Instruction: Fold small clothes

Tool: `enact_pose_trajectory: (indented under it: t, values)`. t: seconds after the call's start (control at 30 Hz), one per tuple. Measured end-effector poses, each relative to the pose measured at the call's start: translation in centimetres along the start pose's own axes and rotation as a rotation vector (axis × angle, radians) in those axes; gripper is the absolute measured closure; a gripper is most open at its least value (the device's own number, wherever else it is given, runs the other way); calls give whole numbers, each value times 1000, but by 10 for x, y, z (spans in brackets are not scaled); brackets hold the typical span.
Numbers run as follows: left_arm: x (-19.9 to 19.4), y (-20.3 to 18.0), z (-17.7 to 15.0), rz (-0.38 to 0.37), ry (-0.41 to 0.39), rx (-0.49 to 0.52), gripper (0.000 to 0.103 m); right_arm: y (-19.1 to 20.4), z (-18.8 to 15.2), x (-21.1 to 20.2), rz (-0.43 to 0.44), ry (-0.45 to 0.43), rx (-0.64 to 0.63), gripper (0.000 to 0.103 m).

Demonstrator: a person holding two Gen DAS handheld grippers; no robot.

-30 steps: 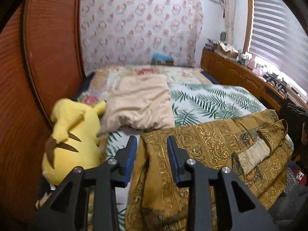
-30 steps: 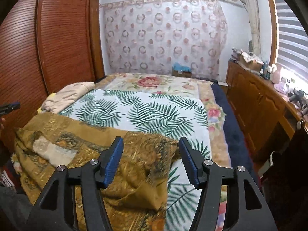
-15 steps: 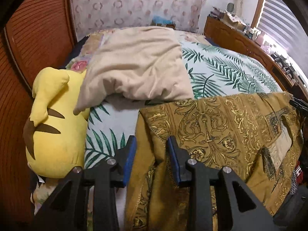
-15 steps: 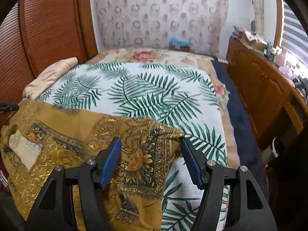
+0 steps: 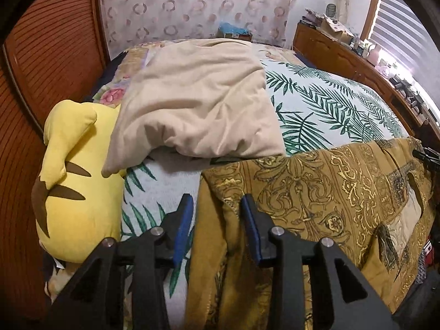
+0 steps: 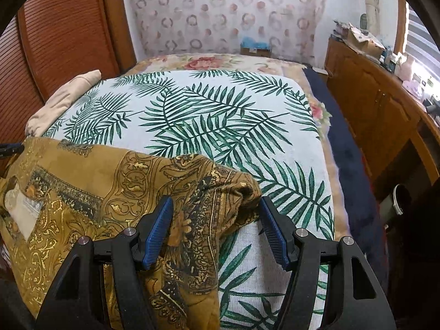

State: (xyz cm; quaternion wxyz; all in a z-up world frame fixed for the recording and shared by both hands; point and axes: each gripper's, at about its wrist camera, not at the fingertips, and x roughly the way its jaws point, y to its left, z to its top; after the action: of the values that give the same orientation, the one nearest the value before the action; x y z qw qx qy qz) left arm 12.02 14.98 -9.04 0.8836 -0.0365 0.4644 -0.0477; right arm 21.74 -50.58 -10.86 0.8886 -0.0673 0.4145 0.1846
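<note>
From my left wrist camera, the gold patterned garment [image 5: 316, 200] runs off the bottom edge; its lower hem I cannot see. The yellow plush toy [image 5: 74, 181] is partly covered by the beige pillow [image 5: 198, 104]. Clutter on the wooden dresser [image 6: 365, 90] is too small to identify. The garment's far corner drops behind the bed edge.

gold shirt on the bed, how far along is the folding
Early. Done: the gold shirt is laid across the near end of the bed, roughly spread. In hand: the left tool straddles one edge of it and the right tool the other, both open; the left jaws have just been opening, with cloth between them. Left: no tidy fold shows yet, so probably every fold.
</note>
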Motion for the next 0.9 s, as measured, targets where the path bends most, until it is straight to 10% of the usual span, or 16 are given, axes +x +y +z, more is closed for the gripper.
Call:
enact_pose_trajectory:
  t: [0.27,0.5,0.6,0.9]
  values:
    - [3,2,5,-12,-10,-14,68,0,1,2,0,6,-9,38]
    - [2,-8,4,-22,-32,31,87,13,-2,1,66,3,-64,90]
    - [-2,-14,1,-18,-43,63,99,24,-4,-1,43,-6,-108,95]
    - [-87,-38,5,-67,-296,54,102,30,-3,-46,8,-169,-125,101]
